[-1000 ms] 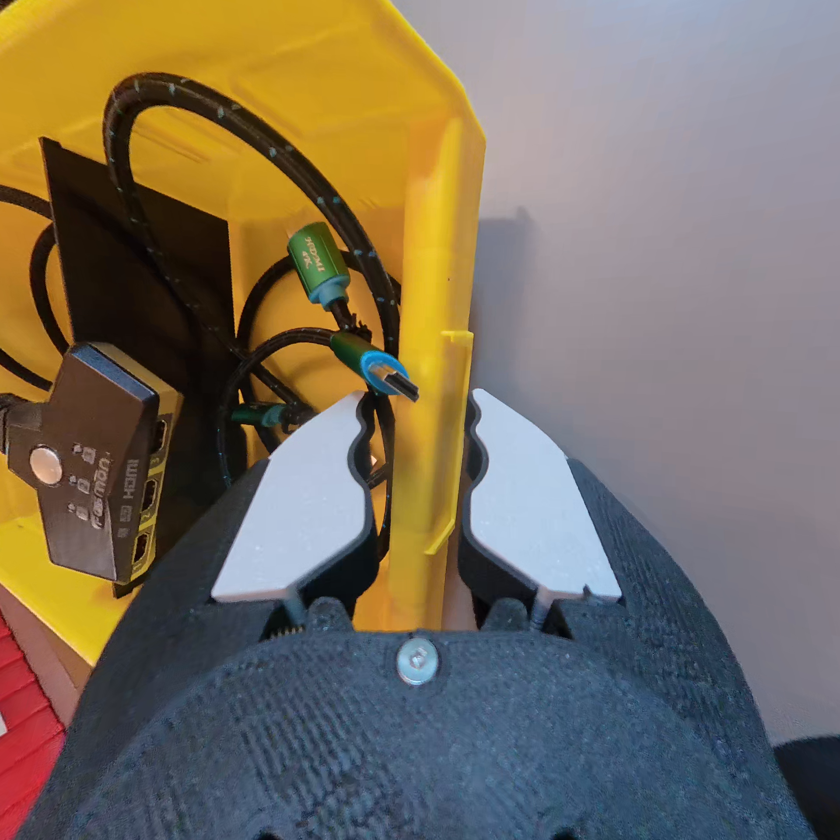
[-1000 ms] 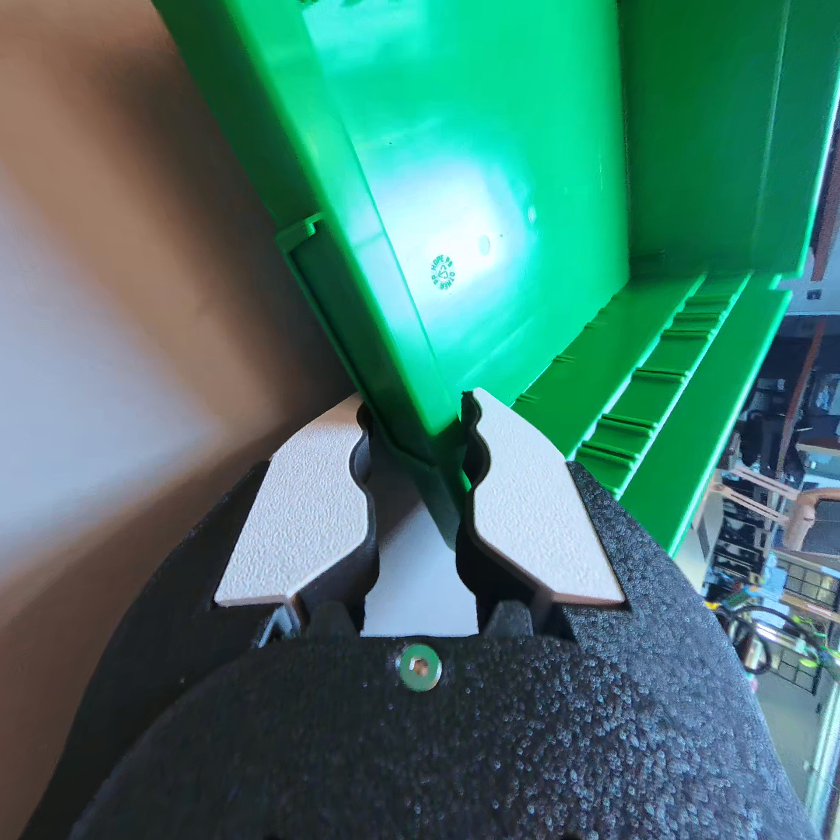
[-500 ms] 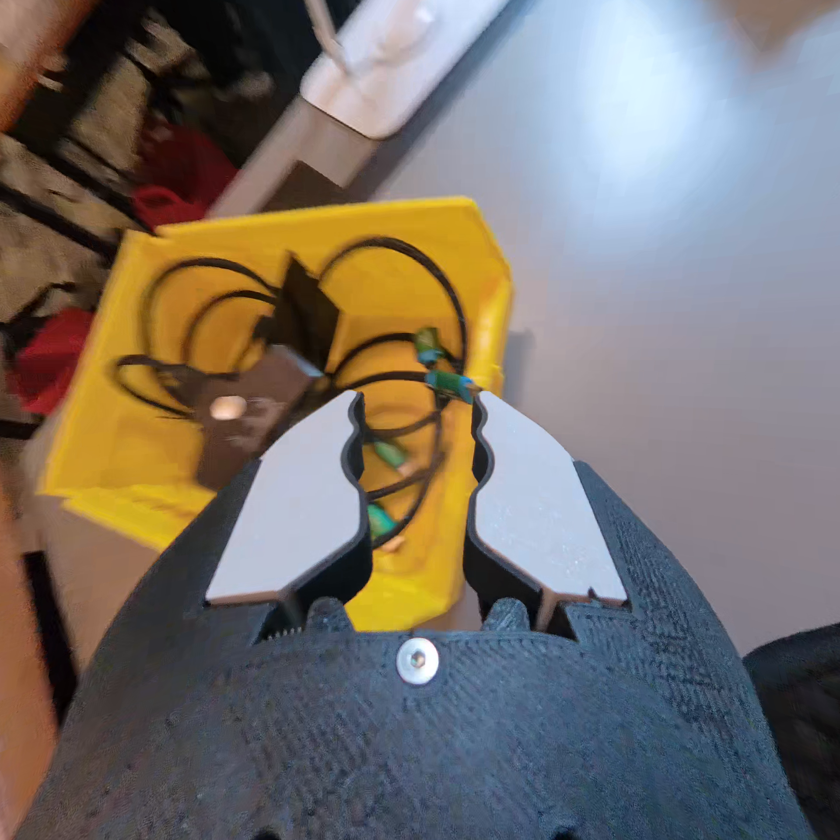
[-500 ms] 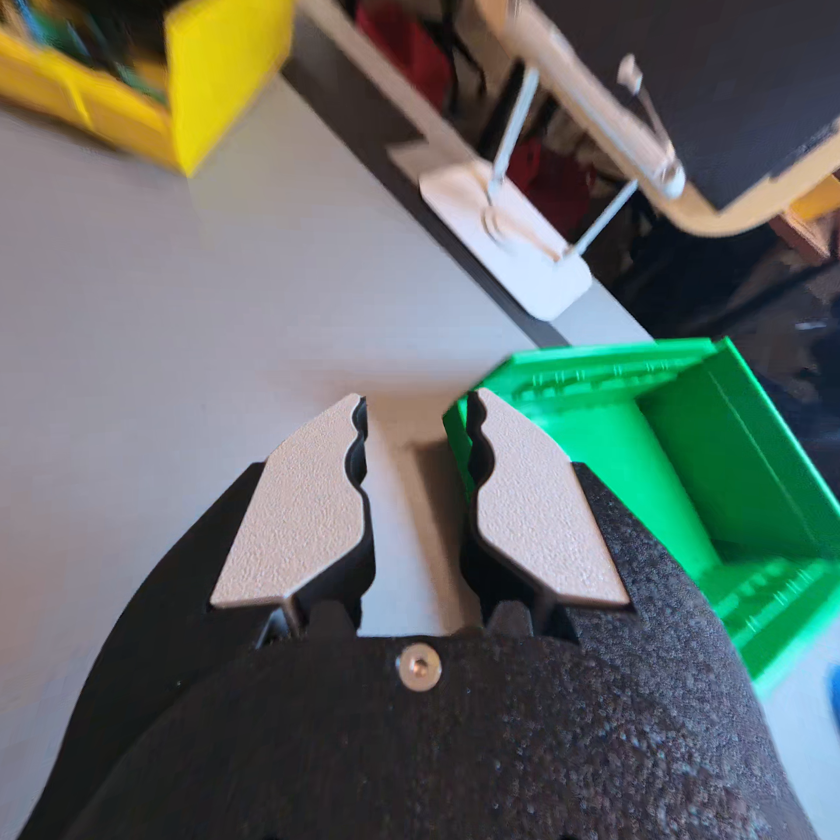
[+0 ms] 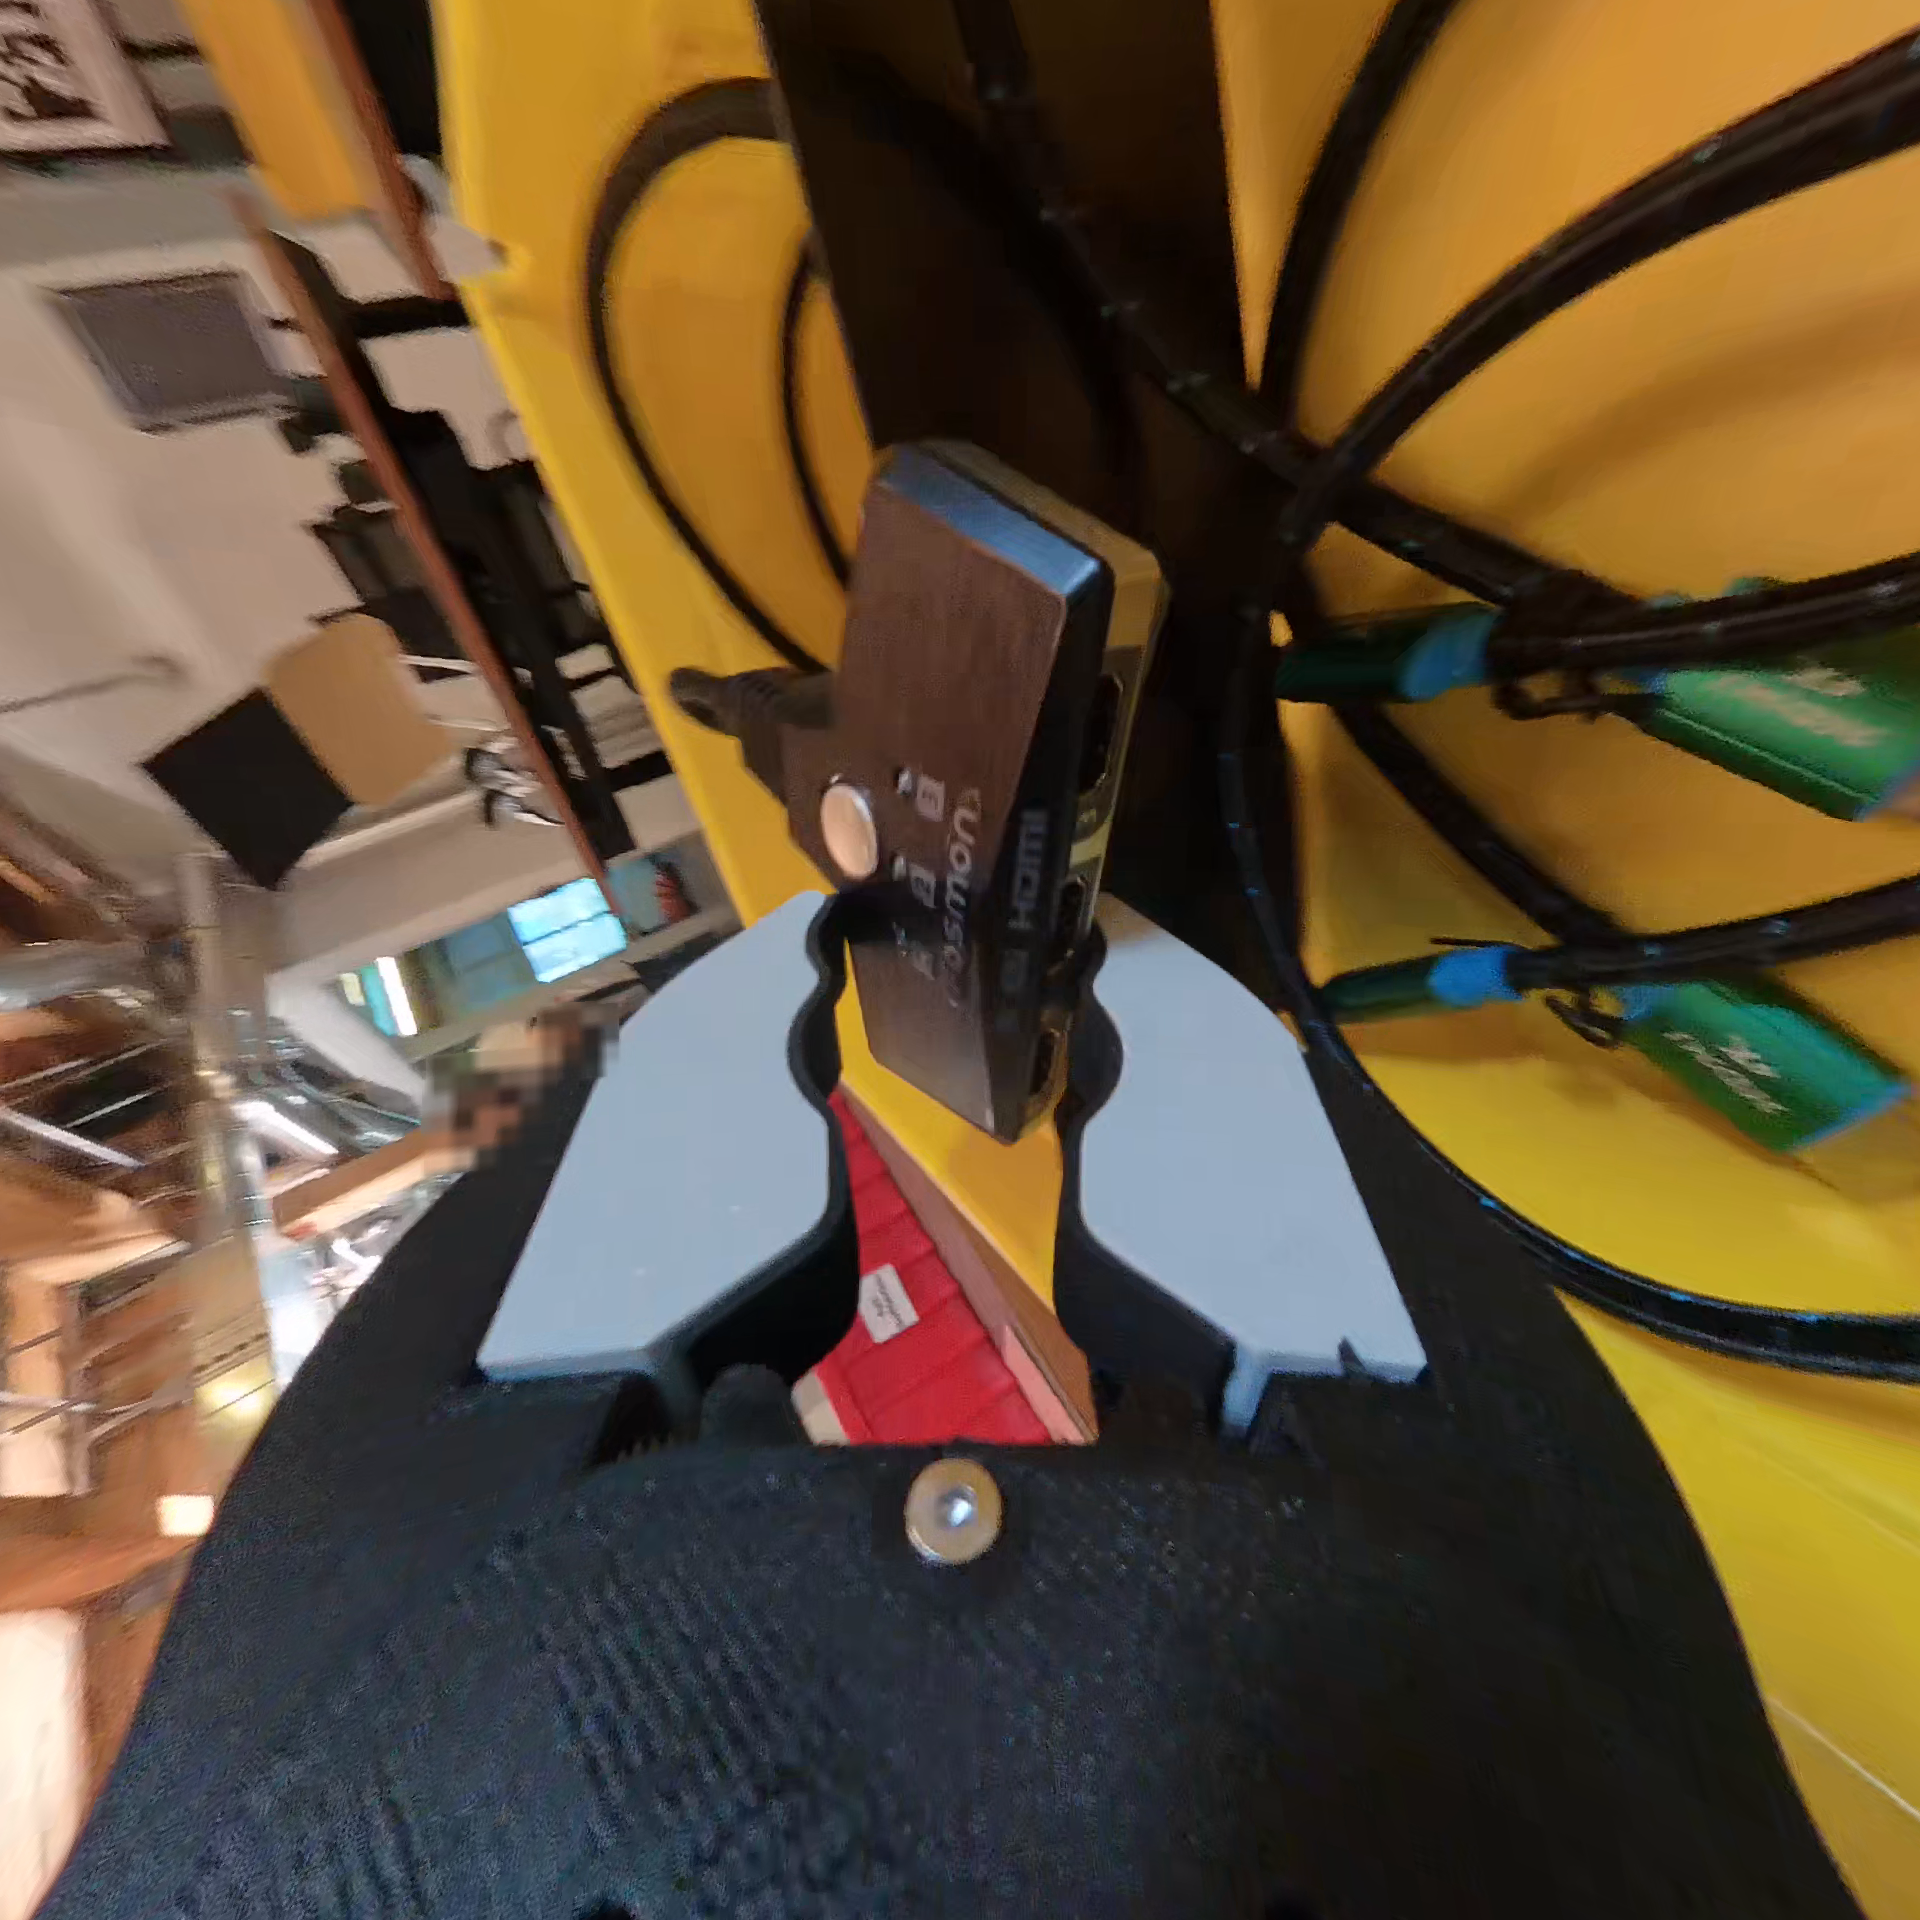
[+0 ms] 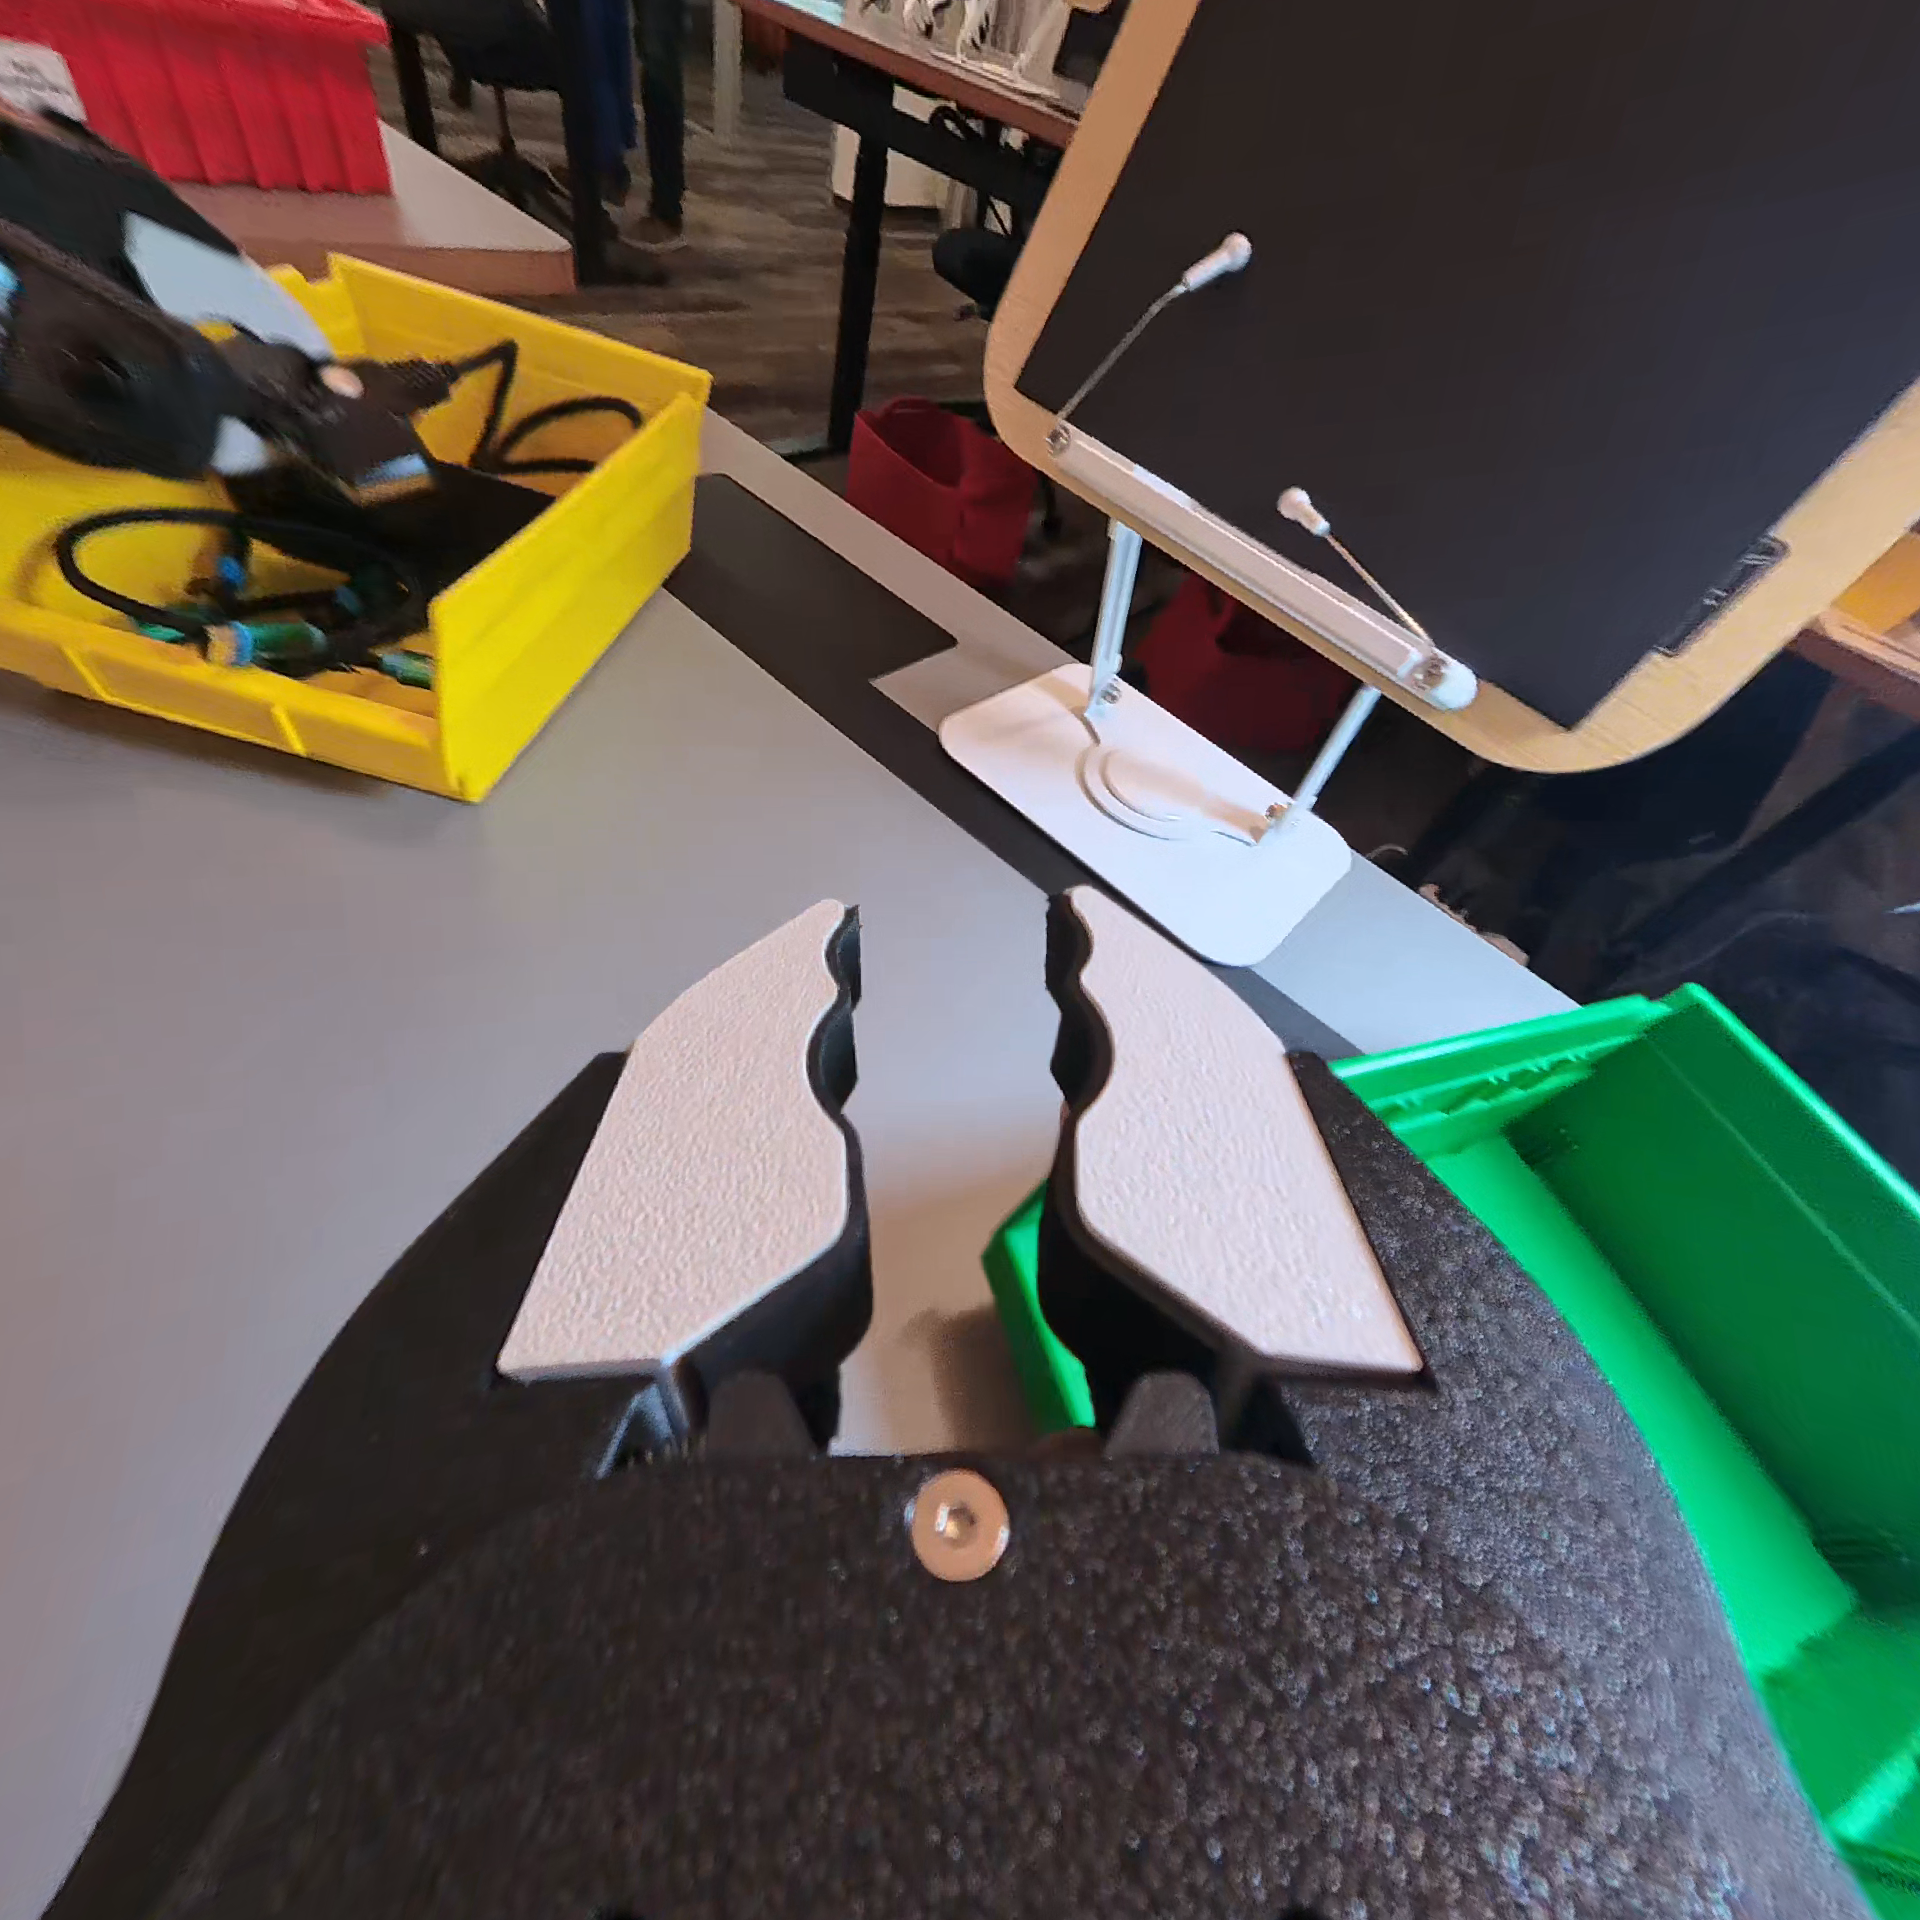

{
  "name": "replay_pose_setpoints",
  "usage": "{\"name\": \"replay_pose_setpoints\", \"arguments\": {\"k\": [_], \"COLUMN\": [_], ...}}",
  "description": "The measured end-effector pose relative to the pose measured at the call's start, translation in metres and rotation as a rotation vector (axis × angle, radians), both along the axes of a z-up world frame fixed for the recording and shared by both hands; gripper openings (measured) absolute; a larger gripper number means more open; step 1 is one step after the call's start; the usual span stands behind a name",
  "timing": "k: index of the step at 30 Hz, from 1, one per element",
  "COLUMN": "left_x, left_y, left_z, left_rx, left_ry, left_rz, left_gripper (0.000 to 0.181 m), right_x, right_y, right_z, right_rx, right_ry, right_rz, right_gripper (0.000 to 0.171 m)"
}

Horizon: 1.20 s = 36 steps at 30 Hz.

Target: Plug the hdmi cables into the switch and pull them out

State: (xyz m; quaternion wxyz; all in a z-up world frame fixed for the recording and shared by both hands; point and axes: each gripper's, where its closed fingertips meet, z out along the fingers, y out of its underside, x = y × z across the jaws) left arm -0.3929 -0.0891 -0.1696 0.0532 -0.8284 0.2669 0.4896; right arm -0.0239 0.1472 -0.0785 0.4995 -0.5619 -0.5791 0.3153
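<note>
— What's changed since a second ago?
— Both claws left the bin walls. Now my left gripper (image 5: 951, 940) pinches the switch (image 5: 971, 790), long axis running straight ahead.
— And the cables?
— Green plugs (image 5: 1756, 717) lie rightward in the yellow bin (image 5: 1558, 312); my right gripper (image 6: 951, 935) hangs released, far off.

We see a grey table (image 6: 312, 987) with a dark strip (image 6: 821, 613) along its far edge, and on that edge stands a white stand (image 6: 1153, 821) holding up a tilted black board with a light wooden rim (image 6: 1507, 343). Beyond the table we make out a dark wood-patterned floor (image 6: 769, 260), black table legs (image 6: 862, 260), another desk (image 6: 457, 234) bearing a red bin (image 6: 208, 94), and red bags (image 6: 935, 488) on the floor. In the blurred left wrist view we see a pale ceiling with a vent (image 5: 171, 348) and a lit window (image 5: 566, 930) far off.
</note>
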Motion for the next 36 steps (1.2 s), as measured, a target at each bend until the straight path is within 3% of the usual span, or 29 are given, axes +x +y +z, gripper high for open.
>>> {"name": "replay_pose_setpoints", "arguments": {"k": [4, 8, 13, 18, 21, 23, 26, 32, 36], "left_x": [0.002, 0.000, 0.011, 0.054, 0.108, 0.155, 0.224, 0.350, 0.397], "left_y": [0.014, 0.021, 0.026, 0.025, 0.030, 0.038, 0.056, 0.095, 0.108], "left_z": [0.053, 0.120, 0.215, 0.321, 0.358, 0.363, 0.342, 0.250, 0.193], "left_rx": [0.185, 0.320, 0.487, 0.697, 0.835, 0.897, 0.914, 0.877, 0.732], "left_ry": [0.117, 0.188, 0.239, 0.262, 0.134, 0.013, -0.177, -0.576, -0.699], "left_rz": [-0.108, -0.155, -0.201, -0.283, -0.397, -0.507, -0.661, -1.000, -1.198], "left_gripper": [0.022, 0.021, 0.021, 0.021, 0.021, 0.021, 0.021, 0.021, 0.021], "right_x": [0.015, 0.021, 0.033, 0.041, 0.044, 0.047, 0.052, 0.057, 0.053], "right_y": [0.017, 0.018, 0.011, 0.002, -0.012, -0.027, -0.051, -0.092, -0.113], "right_z": [0.012, 0.033, 0.051, 0.074, 0.091, 0.106, 0.125, 0.127, 0.101], "right_rx": [0.009, -0.050, 0.053, 0.049, 0.079, 0.126, 0.194, 0.364, 0.534], "right_ry": [0.031, 0.110, 0.134, 0.209, 0.277, 0.338, 0.384, 0.334, 0.206], "right_rz": [-0.024, -0.018, -0.016, 0.013, 0.060, 0.105, 0.164, 0.270, 0.350], "right_gripper": [0.030, 0.028, 0.027, 0.025, 0.025, 0.025, 0.029, 0.057, 0.060]}}
